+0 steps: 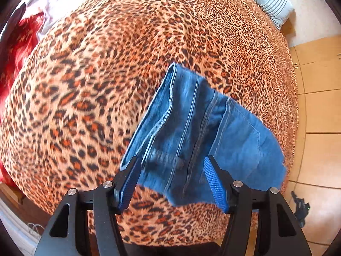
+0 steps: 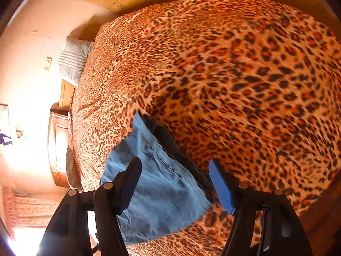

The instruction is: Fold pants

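Note:
The blue denim pants (image 1: 200, 132) lie folded in a compact stack on the leopard-print bedspread (image 1: 96, 74), near the bed's right edge in the left wrist view. My left gripper (image 1: 171, 166) is open, its blue pads either side of the stack's near end, holding nothing. In the right wrist view the pants (image 2: 162, 181) lie low and left of centre on the bedspread (image 2: 234, 74). My right gripper (image 2: 173, 170) is open above them and empty.
A striped pillow (image 1: 271, 2) lies at the far right corner of the bed. Red and white bedding (image 1: 23, 40) is bunched at the far left. The tiled floor (image 1: 319, 106) runs along the right, with a dark object (image 1: 300, 209) on it. A wooden nightstand (image 2: 58, 147) stands beside the bed.

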`<action>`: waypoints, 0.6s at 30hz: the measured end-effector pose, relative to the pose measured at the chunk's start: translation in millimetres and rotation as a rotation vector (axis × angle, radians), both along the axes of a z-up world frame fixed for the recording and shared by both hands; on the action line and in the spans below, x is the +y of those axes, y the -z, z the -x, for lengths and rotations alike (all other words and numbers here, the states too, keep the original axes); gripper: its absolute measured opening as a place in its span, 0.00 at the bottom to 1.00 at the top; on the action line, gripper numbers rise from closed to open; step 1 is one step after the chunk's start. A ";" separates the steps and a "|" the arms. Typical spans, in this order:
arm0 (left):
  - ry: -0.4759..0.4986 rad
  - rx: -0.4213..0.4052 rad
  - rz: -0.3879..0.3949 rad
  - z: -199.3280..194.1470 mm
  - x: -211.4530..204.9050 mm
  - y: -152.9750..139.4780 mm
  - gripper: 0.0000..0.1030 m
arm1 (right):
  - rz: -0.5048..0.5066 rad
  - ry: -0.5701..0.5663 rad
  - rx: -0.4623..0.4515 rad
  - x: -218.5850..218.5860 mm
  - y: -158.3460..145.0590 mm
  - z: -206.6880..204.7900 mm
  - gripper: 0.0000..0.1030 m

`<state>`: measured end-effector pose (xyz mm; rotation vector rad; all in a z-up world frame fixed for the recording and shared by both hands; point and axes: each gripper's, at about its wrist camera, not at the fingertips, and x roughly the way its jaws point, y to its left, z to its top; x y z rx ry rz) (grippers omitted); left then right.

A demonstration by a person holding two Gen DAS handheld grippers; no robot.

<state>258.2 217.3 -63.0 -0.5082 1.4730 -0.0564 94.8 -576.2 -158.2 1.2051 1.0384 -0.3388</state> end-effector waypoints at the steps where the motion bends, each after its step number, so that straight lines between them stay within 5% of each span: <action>1: 0.009 0.000 -0.026 -11.4 -7.2 2.1 0.59 | 0.002 -0.016 -0.008 0.8 3.1 -16.9 0.67; 9: 0.036 0.047 -0.131 -84.1 -35.6 31.6 0.61 | 0.119 -0.176 0.091 23.2 42.2 -111.8 0.66; 12: 0.058 0.064 -0.194 -92.3 -47.0 46.7 0.47 | 0.201 -0.302 0.162 38.0 47.6 -131.4 0.09; 14: 0.090 0.090 -0.264 -96.7 -53.3 66.3 0.42 | 0.229 -0.262 0.131 31.5 41.2 -130.9 0.08; 16: 0.125 0.117 -0.327 -97.8 -59.4 82.0 0.44 | 0.196 -0.260 0.195 28.8 58.9 -134.2 0.09; 18: 0.129 0.107 -0.324 -99.1 -58.6 79.0 0.44 | 0.191 -0.234 0.209 27.7 67.1 -134.9 0.09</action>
